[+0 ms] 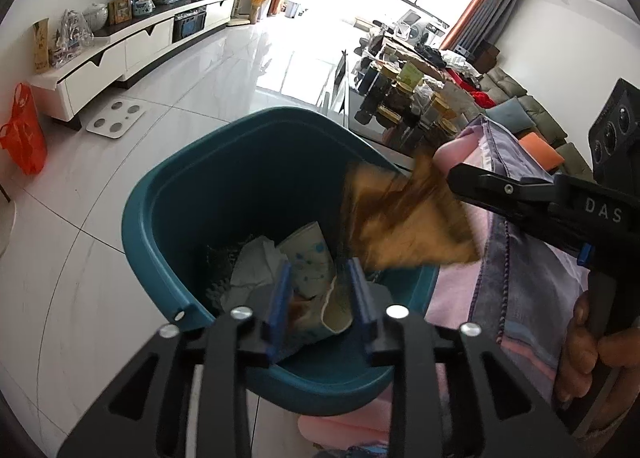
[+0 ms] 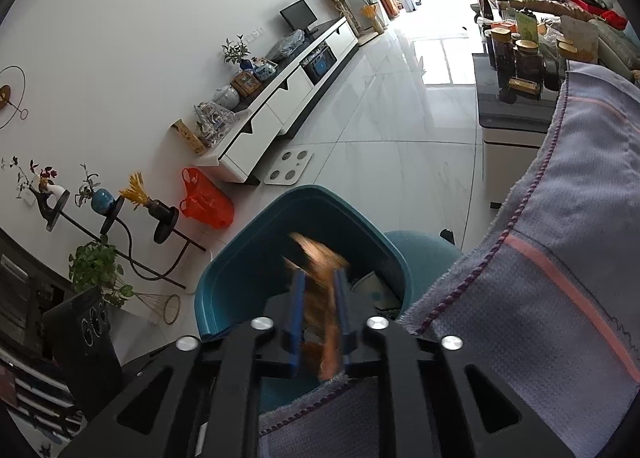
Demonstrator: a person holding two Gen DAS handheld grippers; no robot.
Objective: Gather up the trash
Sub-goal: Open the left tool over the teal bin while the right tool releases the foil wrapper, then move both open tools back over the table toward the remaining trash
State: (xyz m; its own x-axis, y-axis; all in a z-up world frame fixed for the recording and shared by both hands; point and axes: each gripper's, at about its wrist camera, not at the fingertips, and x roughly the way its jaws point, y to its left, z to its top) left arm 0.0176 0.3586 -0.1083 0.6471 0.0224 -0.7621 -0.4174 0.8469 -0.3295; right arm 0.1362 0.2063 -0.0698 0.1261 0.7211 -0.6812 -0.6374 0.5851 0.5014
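A teal trash bin stands on the white floor and holds crumpled white paper and a paper cup. My left gripper hangs over the bin, open, with the cup seen between its blue fingers. My right gripper comes in from the right and is shut on a blurred orange-brown wrapper above the bin. In the right wrist view the wrapper sits between the blue fingers of the right gripper, over the bin.
A purple and pink cloth covers the surface at right, next to the bin. A low table with jars is behind it. An orange plastic bag, a white scale and a TV cabinet lie to the left.
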